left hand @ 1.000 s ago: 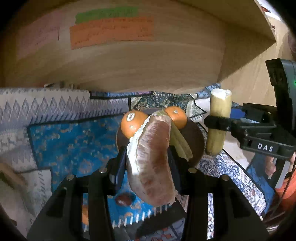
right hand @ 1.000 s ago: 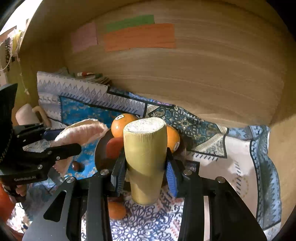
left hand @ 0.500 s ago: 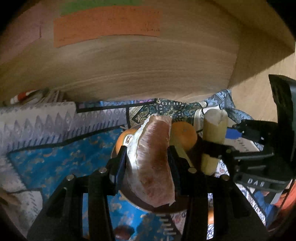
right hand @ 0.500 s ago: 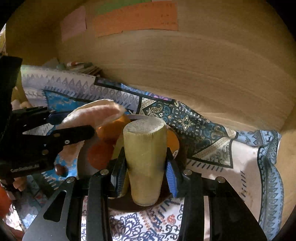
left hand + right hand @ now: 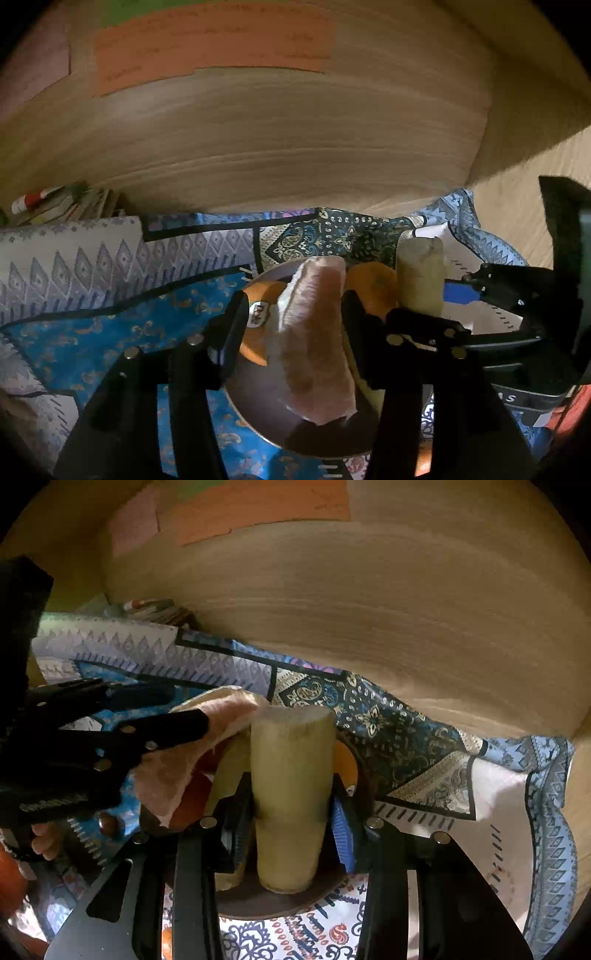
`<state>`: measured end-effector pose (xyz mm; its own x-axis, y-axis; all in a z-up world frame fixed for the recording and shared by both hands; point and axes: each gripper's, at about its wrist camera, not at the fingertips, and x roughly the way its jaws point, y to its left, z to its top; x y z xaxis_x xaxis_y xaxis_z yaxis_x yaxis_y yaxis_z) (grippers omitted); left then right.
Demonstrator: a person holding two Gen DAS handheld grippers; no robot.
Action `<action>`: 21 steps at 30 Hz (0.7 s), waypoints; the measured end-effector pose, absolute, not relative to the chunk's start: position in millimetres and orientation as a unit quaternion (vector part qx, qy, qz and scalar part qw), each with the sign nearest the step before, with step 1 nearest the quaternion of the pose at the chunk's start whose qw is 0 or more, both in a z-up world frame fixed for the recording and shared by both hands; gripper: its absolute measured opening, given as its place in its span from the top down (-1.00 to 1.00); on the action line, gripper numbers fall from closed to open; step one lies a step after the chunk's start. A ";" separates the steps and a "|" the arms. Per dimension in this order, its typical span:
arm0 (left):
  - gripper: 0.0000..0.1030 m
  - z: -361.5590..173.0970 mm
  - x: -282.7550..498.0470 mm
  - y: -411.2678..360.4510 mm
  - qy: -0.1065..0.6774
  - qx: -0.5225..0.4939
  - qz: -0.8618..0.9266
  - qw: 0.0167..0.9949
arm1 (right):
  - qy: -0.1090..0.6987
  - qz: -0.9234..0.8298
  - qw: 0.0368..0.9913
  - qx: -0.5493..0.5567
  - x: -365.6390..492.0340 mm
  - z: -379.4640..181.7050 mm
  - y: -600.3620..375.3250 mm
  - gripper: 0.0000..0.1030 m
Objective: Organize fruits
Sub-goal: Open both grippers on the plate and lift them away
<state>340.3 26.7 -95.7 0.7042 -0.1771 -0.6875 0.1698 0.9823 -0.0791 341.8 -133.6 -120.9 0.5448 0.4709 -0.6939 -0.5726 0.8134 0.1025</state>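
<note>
Right gripper [image 5: 291,808] around upright sugarcane piece [image 5: 290,797]

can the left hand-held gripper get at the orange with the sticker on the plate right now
Probably not as things stand. The left hand-held gripper is shut on the pomelo segment, which fills its jaws. The stickered orange lies just beyond its left finger on the brown plate.
</note>
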 end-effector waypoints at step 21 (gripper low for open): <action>-0.60 -58.2 253.7 69.8 0.314 0.019 -0.033 0.949 | 0.310 0.282 0.906 -0.062 284.1 -81.5 -152.4 -0.02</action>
